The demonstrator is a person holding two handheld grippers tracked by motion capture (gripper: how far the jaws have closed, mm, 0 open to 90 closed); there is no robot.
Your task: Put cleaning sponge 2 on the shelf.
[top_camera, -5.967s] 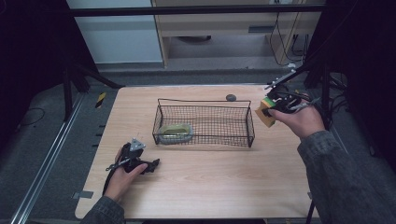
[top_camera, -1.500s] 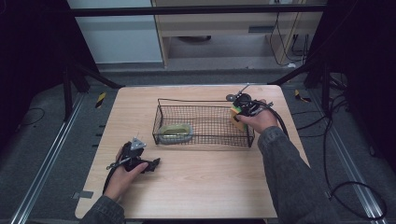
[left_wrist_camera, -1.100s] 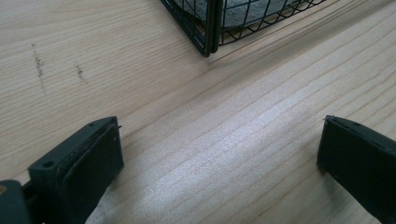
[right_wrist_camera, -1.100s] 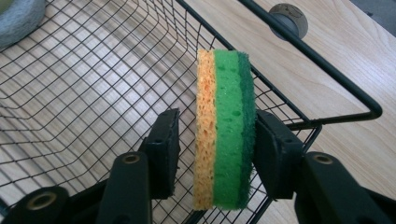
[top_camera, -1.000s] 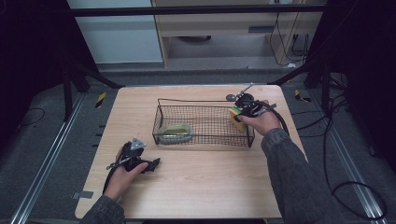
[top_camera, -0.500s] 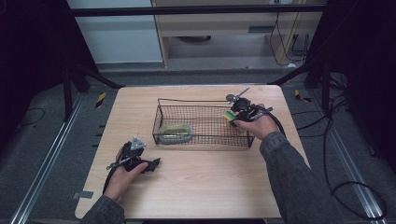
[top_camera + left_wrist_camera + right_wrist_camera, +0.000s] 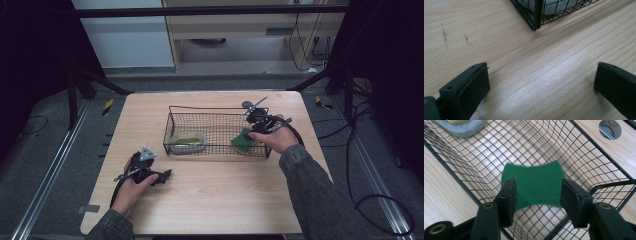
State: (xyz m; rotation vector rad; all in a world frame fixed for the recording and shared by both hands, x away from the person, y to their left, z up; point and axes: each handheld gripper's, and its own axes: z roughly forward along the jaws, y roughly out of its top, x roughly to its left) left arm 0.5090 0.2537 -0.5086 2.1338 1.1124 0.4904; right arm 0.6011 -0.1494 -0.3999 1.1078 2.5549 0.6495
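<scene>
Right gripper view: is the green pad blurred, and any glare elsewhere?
Right gripper view: green pad soft-edged, likely motion blur; basket wires sharp. Left gripper view: pale sheen on the table. High view: table evenly lit, surroundings dark.

We see the left gripper [image 7: 537, 87] low over the wooden table [image 7: 499, 50], jaws wide apart with bare wood between them. A corner of the black wire basket [image 7: 537, 15] sits ahead of the jaws, well apart from them, with something grey [image 7: 554, 6] inside it.
</scene>
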